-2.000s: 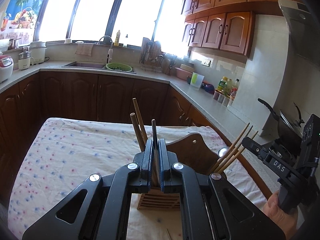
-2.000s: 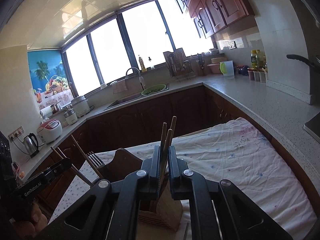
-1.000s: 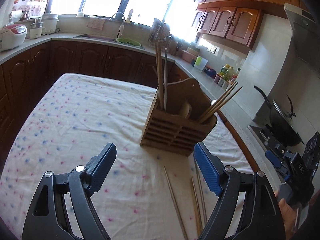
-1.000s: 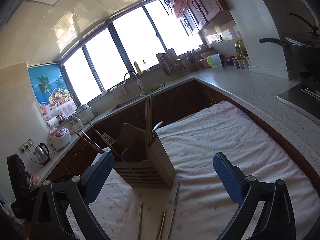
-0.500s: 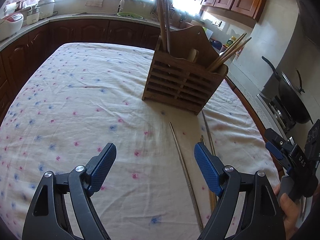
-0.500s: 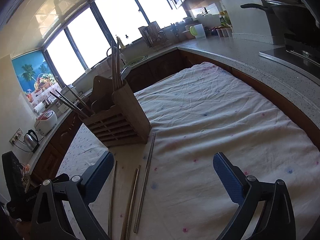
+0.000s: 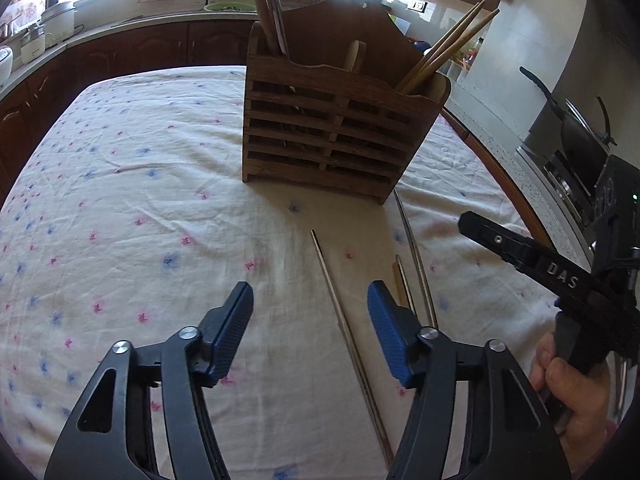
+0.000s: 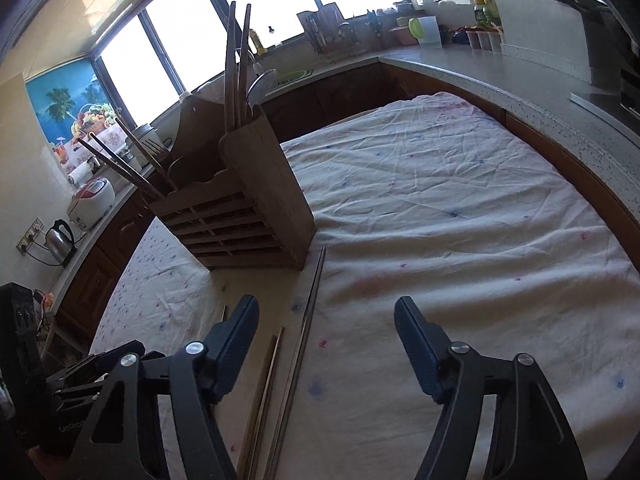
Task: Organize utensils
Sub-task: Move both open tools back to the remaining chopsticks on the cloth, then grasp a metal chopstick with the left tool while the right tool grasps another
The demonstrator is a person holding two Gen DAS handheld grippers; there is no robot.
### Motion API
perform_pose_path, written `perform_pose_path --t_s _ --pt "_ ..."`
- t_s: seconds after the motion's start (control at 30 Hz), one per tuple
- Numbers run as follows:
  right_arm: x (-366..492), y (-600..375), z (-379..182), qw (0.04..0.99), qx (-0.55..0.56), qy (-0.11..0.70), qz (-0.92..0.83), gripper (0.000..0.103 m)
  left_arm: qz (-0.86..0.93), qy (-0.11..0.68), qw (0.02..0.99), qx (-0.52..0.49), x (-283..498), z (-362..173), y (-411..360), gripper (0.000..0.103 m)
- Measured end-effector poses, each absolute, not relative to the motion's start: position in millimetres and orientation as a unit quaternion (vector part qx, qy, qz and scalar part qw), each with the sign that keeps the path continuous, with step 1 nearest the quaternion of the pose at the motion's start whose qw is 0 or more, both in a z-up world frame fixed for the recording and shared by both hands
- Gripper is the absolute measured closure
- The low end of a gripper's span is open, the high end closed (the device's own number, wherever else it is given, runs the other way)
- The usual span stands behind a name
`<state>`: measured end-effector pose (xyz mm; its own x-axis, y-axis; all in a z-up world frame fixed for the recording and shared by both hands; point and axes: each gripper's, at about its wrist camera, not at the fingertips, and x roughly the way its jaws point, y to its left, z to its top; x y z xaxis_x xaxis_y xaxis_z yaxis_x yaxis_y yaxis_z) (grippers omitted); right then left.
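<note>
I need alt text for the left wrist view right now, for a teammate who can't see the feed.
The left gripper, jaws open and just narrowing, hangs over a loose chopstick lying on the flowered tablecloth, pads not touching it. More loose chopsticks lie just to its right, before the slatted wooden utensil holder. The right gripper, hand-held, enters from the right edge.

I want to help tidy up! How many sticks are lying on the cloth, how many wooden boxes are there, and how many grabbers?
Loose sticks: 3 told apart
Wooden holder: 1
Grippers: 2, left gripper and right gripper; jaws have just been closing, pressing on nothing
Total: 6
</note>
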<state>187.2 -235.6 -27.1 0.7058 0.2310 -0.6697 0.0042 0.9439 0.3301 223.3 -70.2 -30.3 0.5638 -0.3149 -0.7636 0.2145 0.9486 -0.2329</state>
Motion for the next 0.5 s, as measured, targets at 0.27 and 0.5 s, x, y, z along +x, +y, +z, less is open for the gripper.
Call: perform_pose_path --t_s 0.27,0.5 --pt "246.6 -208.1 -59.2 0.886 0.112 0.442 0.080 0.074 -0.172 0.476 0.860 -0.060 250.9 -43.9 -85.3 0.076" --pt "240.3 -203.6 -63.6 0.889 0.058 0.448 0.069 0.096 -0.187 0.490 0.851 -0.027 252.4 -59.7 -97.3 0.096"
